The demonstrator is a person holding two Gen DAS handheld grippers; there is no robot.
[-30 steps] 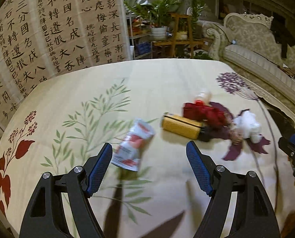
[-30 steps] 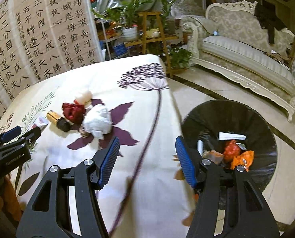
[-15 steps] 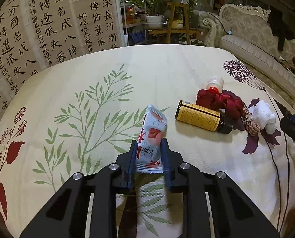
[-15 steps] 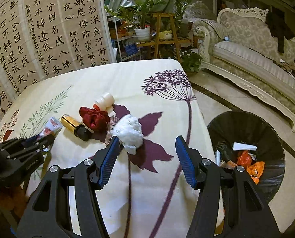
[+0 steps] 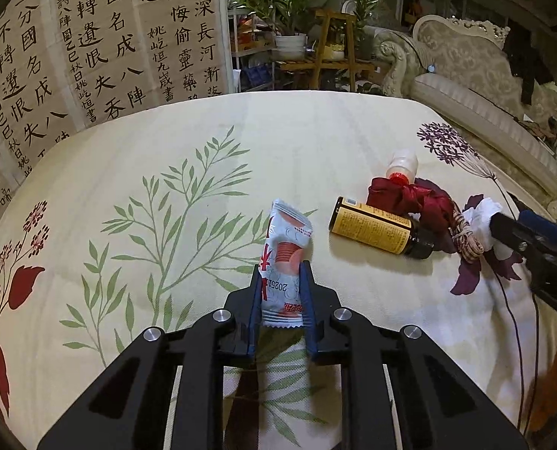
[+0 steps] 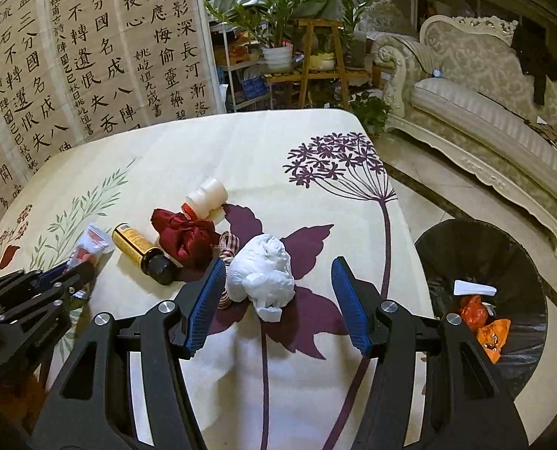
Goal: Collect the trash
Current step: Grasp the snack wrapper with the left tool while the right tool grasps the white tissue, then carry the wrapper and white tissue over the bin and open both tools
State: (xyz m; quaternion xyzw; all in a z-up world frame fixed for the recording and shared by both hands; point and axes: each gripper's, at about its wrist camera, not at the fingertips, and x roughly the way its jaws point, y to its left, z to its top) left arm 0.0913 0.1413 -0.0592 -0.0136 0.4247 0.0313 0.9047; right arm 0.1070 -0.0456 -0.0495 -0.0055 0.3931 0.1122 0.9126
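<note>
The left gripper (image 5: 281, 292) has its jaws pinching the lower end of a red-and-white snack wrapper (image 5: 286, 255), which lies on the floral-printed worktop (image 5: 297, 142). To the wrapper's right lie a yellow-labelled dark bottle (image 5: 379, 228), a crumpled red cloth (image 5: 413, 198) and a small white bottle (image 5: 402, 165). The right gripper (image 6: 278, 300) hovers with jaws spread on either side of a crumpled white tissue (image 6: 263, 273) on the purple leaf print. A checked ribbon (image 6: 227, 243) lies just beside the tissue. A black-lined trash bin (image 6: 466, 240) stands on the floor to the right, holding orange wrappers (image 6: 492, 333).
</note>
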